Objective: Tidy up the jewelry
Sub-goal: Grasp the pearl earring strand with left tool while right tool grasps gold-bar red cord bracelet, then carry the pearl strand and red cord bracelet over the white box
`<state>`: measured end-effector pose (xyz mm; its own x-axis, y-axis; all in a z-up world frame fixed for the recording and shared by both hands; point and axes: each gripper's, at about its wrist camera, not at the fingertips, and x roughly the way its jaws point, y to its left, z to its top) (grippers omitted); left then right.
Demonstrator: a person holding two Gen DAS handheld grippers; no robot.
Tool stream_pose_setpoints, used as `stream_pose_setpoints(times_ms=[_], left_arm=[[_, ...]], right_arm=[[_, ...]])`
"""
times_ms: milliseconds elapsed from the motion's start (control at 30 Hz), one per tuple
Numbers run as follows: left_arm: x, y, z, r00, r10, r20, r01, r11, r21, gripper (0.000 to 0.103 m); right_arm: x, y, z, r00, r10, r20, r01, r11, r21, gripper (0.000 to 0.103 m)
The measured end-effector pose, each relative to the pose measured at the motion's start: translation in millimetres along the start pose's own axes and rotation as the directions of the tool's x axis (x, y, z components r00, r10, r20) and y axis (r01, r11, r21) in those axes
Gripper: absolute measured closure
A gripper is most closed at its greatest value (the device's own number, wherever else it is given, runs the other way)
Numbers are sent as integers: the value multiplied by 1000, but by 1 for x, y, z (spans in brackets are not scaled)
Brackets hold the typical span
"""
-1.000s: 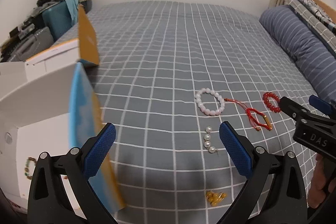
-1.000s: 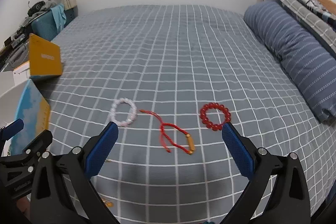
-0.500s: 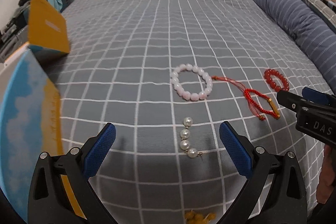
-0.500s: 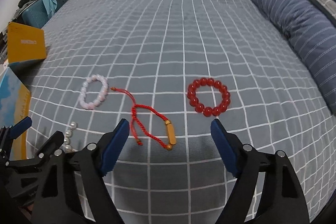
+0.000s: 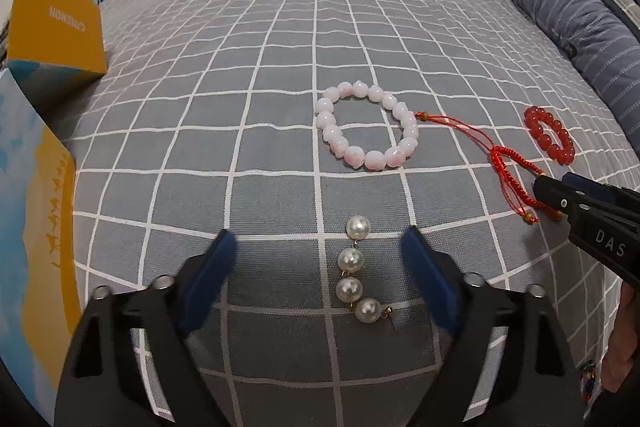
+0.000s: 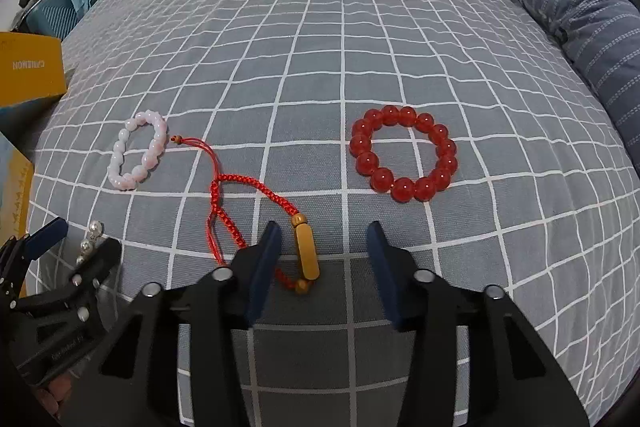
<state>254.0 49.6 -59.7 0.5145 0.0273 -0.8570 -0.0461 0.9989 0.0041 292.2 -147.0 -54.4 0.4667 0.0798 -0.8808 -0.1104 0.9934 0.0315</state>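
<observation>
Left hand-held gripper [image 5: 320,259]: open, now nearer, straddling pearl strand [image 5: 356,269].
Right hand-held gripper [image 6: 324,247]: narrower, beside red cord bracelet [image 6: 248,215].
Surface: grey checked bed [image 6: 320,27].

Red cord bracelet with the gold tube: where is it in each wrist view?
Left wrist: red cord bracelet at right, partly behind the right tongs.
Right wrist: lower centre, gold tube by the inner left finger.
Shared landmark: the pink bead bracelet, beside the cord's knotted end.
</observation>
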Motion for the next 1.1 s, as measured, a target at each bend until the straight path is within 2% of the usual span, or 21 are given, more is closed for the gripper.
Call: stream_pose_setpoints(times_ms=[200,267,333,367,1100], left_arm=[[-2,5,0,1000,-11,-8,10,1000,-19,62],[-4,7,-1,1000,-18,-10,18,1000,-23,73],[-5,6,-2,1000,-23,-12,23,1000,-21,90],[-5,6,-2,1000,-28,-14,28,999,-19,92],[-34,11,1,997,-67,41,68,998,-15,92]], right_arm=[[0,2,0,1000,9,-8,-9,1000,-1,87],[1,2,0,1000,8,-10,-8,1000,0,90],[1,3,0,1000,6,-11,-6,1000,0,94],[0,2,0,1000,5,-10,-5,1000,2,94],[-23,4,-1,999,11,52,-11,1000,5,94]])
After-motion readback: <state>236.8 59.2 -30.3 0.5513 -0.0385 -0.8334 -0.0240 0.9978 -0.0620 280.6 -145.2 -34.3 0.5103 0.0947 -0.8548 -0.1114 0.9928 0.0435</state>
